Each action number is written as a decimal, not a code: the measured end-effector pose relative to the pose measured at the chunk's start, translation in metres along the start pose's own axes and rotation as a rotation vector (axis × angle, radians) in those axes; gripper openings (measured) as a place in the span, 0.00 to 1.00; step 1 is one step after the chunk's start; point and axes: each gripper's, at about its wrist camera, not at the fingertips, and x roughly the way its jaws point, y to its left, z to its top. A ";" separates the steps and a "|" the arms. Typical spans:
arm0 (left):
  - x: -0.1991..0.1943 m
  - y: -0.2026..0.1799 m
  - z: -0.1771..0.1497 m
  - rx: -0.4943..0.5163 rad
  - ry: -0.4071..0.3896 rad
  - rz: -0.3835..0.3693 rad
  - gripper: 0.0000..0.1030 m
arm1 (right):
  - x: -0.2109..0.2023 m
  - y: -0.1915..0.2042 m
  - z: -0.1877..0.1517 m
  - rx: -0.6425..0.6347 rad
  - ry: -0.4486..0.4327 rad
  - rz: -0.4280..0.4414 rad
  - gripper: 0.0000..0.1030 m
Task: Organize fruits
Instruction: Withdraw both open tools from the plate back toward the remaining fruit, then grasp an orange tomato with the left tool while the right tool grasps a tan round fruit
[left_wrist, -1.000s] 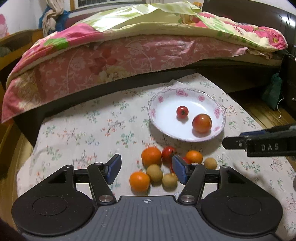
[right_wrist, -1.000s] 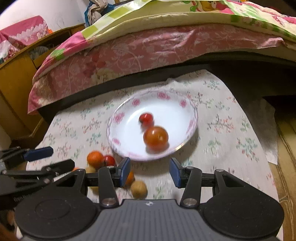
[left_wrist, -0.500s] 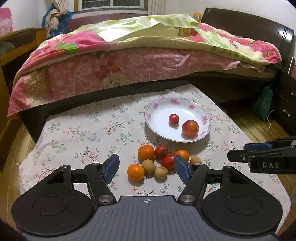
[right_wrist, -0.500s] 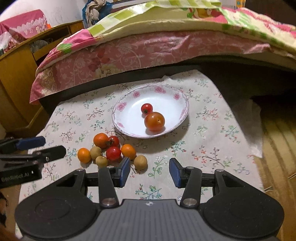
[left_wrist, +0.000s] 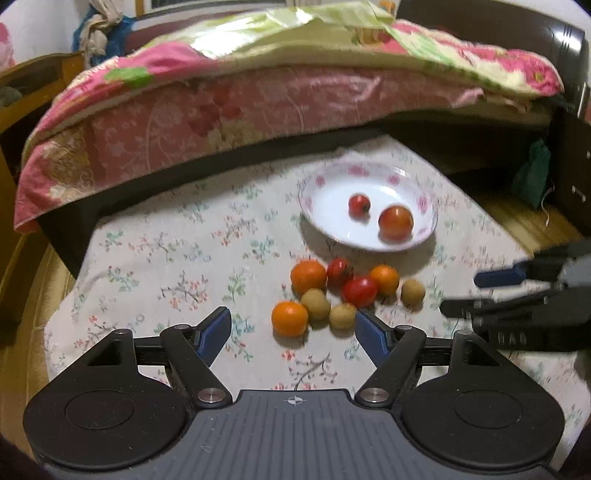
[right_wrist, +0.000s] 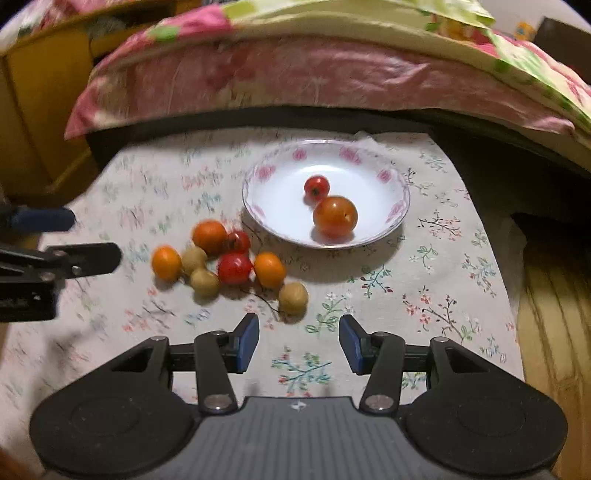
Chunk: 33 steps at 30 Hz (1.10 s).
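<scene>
Hovering above the floral-print cloth (left_wrist: 166, 258), left gripper (left_wrist: 293, 332) with blue pads, jaws just widened and nothing between them, aimed at the loose cluster: three small oranges (left_wrist: 308, 275), two red tomatoes (left_wrist: 360, 291), three tan round fruits (left_wrist: 316, 304). Right gripper (right_wrist: 299, 343) also unclenched and empty, just short of the nearest tan fruit (right_wrist: 293, 298). Beyond the cluster, white flower-rimmed plate (right_wrist: 280, 206) holding one large orange-red tomato (right_wrist: 335, 216) and one small red tomato (right_wrist: 316, 187).

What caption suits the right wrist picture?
Open right gripper over floral cloth, loose fruits ahead, two tomatoes on plate.
</scene>
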 end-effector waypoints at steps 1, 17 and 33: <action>0.004 -0.001 -0.002 0.008 0.011 -0.005 0.77 | 0.005 -0.002 0.000 -0.008 0.002 0.006 0.46; 0.047 0.007 -0.009 0.135 0.056 -0.015 0.77 | 0.042 -0.001 0.017 -0.124 -0.008 0.093 0.45; 0.086 0.009 0.001 0.142 0.109 -0.076 0.48 | 0.050 -0.013 0.023 -0.063 0.012 0.143 0.45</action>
